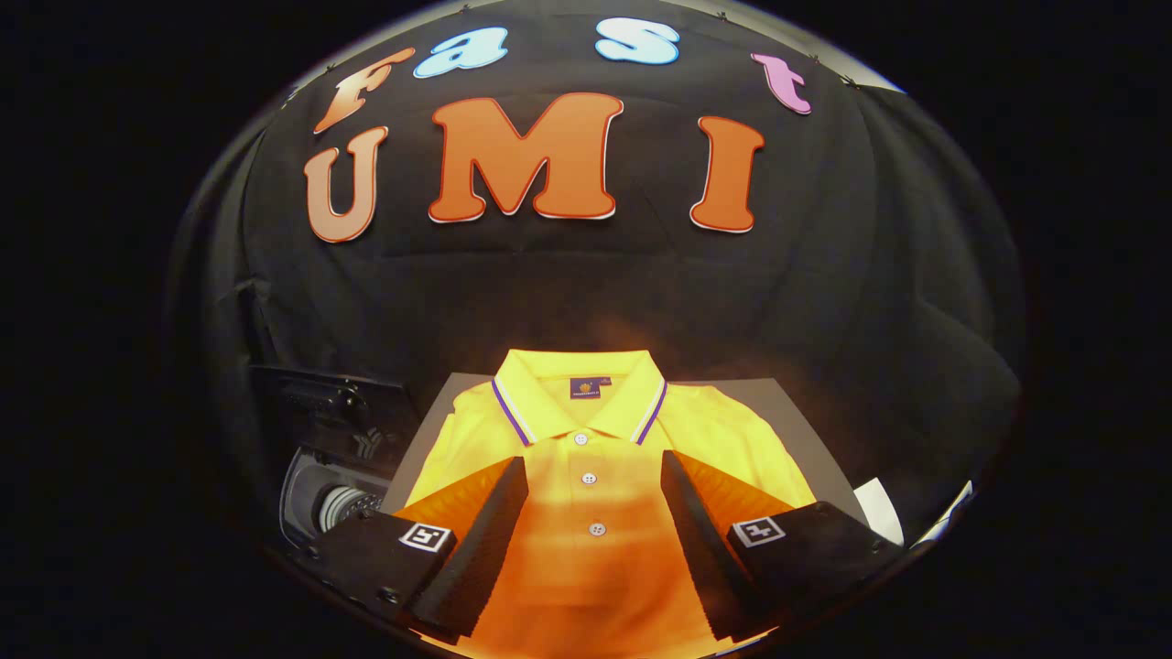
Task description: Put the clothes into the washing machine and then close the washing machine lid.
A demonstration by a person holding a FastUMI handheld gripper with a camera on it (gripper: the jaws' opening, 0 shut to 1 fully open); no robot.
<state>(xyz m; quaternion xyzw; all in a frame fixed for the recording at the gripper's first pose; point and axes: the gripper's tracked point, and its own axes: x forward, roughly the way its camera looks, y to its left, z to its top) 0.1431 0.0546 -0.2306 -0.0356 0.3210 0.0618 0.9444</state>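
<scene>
1. The folded yellow polo shirt (586, 458) carries a small dark neck label, its writing too small to read.
2. The gripper (593, 476) has its fingers spread, pinching nothing, over the shirt's buttoned placket.
3. The dark washing machine (334, 476), lid open, stands just left of the shirt.

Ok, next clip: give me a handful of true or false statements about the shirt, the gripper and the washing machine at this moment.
1. The gripper is open, its fingers apart above the shirt. True.
2. The shirt is crumpled into a ball. False: it lies flat and folded, collar up and buttons showing, on a grey board.
3. The washing machine sits to the left of the shirt with its lid raised. True.
4. The shirt is already inside the washing machine. False: it lies on the board beside it.
5. The gripper is shut on the collar. False: the collar lies beyond the fingers.
</scene>
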